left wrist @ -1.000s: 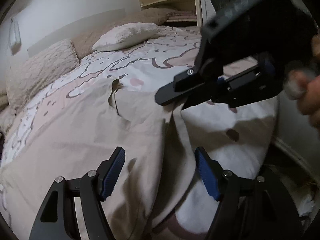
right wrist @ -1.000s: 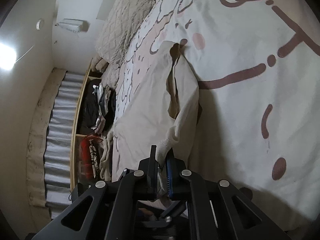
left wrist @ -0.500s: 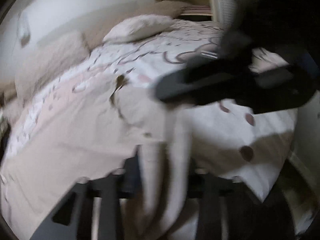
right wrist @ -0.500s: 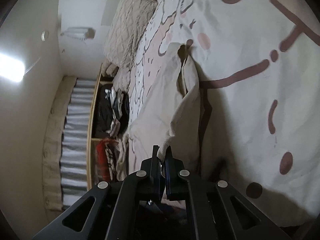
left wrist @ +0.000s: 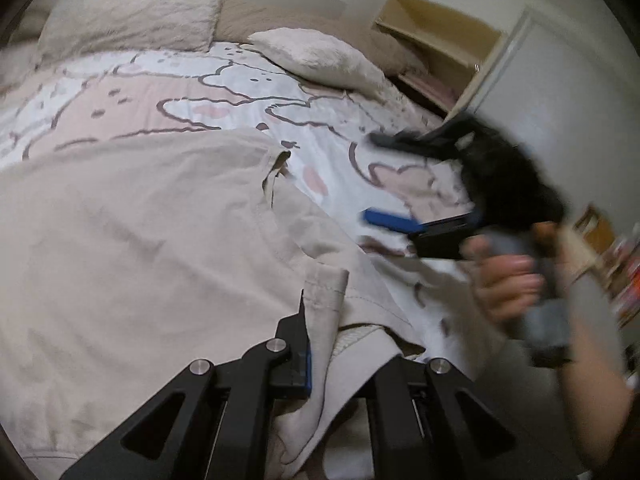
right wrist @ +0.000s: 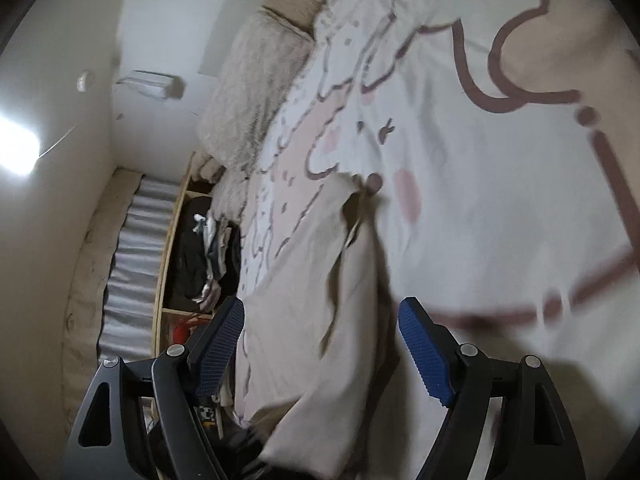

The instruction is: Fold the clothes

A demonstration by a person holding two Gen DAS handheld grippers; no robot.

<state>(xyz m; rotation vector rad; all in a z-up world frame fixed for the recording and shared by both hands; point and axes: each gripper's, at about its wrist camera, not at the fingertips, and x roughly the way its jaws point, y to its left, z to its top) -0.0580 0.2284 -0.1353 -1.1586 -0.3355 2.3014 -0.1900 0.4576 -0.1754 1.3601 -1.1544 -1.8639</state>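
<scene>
A beige garment (left wrist: 140,232) lies spread over the patterned bed cover (left wrist: 224,92). Its sleeve runs down toward the bed's near edge, and my left gripper (left wrist: 332,352) is shut on the sleeve's cuff (left wrist: 326,300). The right gripper (left wrist: 376,176), held by a hand (left wrist: 504,284), hovers open above the cover to the right of the garment. In the right wrist view the same garment (right wrist: 312,288) lies ahead, and the right gripper (right wrist: 320,344) stands open with its blue pads (right wrist: 424,356) wide apart and nothing between them.
Two fluffy pillows (left wrist: 132,16) rest at the head of the bed. A wooden shelf (left wrist: 436,40) stands against the wall beyond them. Beside the bed is a low shelf with dark clothes (right wrist: 204,252), and a wall unit (right wrist: 150,82) hangs above it.
My left gripper went from open to shut on the sleeve cuff. The right gripper let go of the sleeve, opened and drew back to the right.
</scene>
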